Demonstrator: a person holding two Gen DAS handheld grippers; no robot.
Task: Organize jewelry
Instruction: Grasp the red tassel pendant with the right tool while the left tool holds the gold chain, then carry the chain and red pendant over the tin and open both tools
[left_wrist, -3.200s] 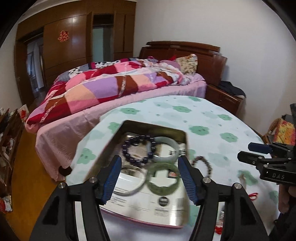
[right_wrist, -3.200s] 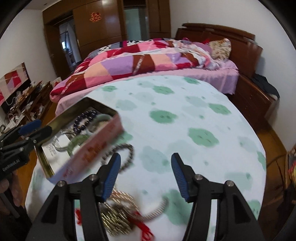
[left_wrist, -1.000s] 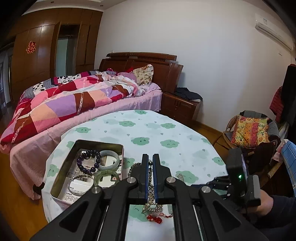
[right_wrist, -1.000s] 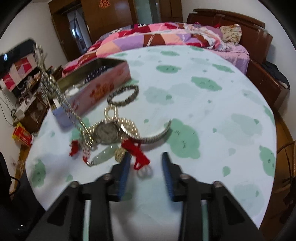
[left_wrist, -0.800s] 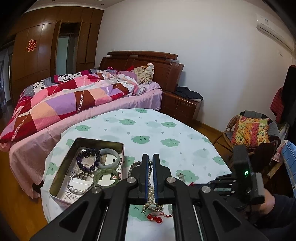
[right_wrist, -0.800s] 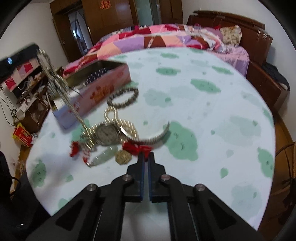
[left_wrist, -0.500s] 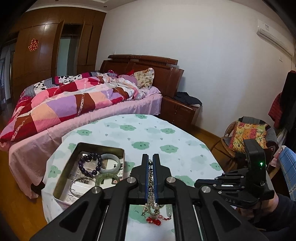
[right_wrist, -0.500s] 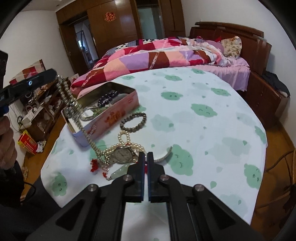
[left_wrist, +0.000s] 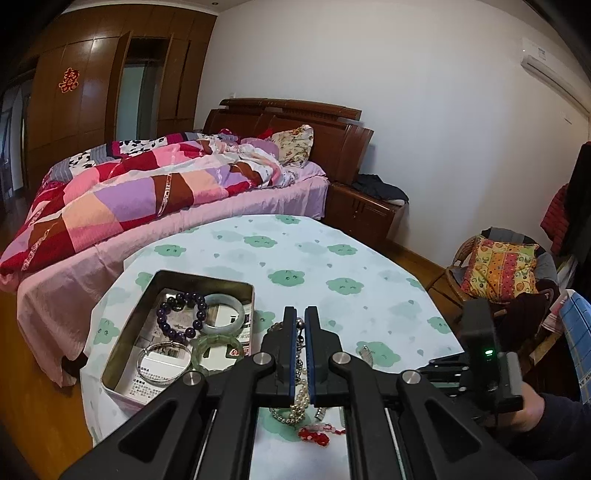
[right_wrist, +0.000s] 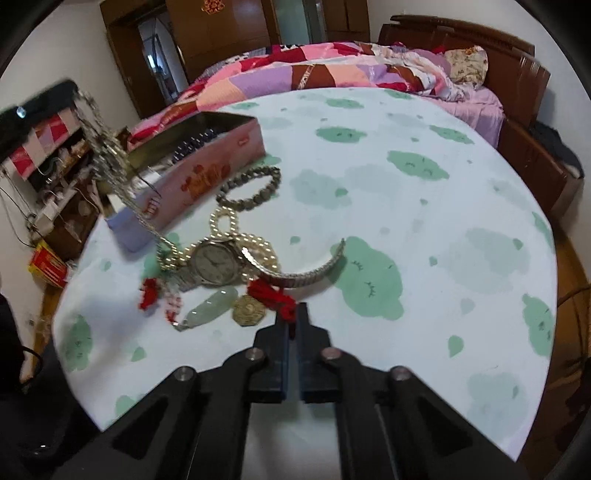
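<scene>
My left gripper (left_wrist: 300, 325) is shut on a pearl necklace (left_wrist: 301, 398) and holds it up above the table; the strand (right_wrist: 110, 162) hangs down to the jewelry pile in the right wrist view. My right gripper (right_wrist: 293, 321) is shut on the red cord (right_wrist: 275, 295) tied to a gold coin pendant (right_wrist: 248, 311). The pile holds a wristwatch (right_wrist: 216, 262), a jade pendant (right_wrist: 210, 306) and a grey bead bracelet (right_wrist: 249, 188). An open tin box (left_wrist: 122, 354) holds a purple bead bracelet (left_wrist: 181, 314), a white jade bangle (left_wrist: 223, 312), a green bangle (left_wrist: 216, 350) and a silver bangle (left_wrist: 162, 360).
The round table carries a pale cloth with green clouds (left_wrist: 295, 258). A bed with a patchwork quilt (left_wrist: 129, 192) stands behind it. A chair with a bright cushion (left_wrist: 498, 266) is at the right. A red tassel (left_wrist: 314, 435) lies near the front edge.
My right gripper has dropped lower and closer to the pile, still shut on the red cord. My left gripper still holds the necklace up, little moved.
</scene>
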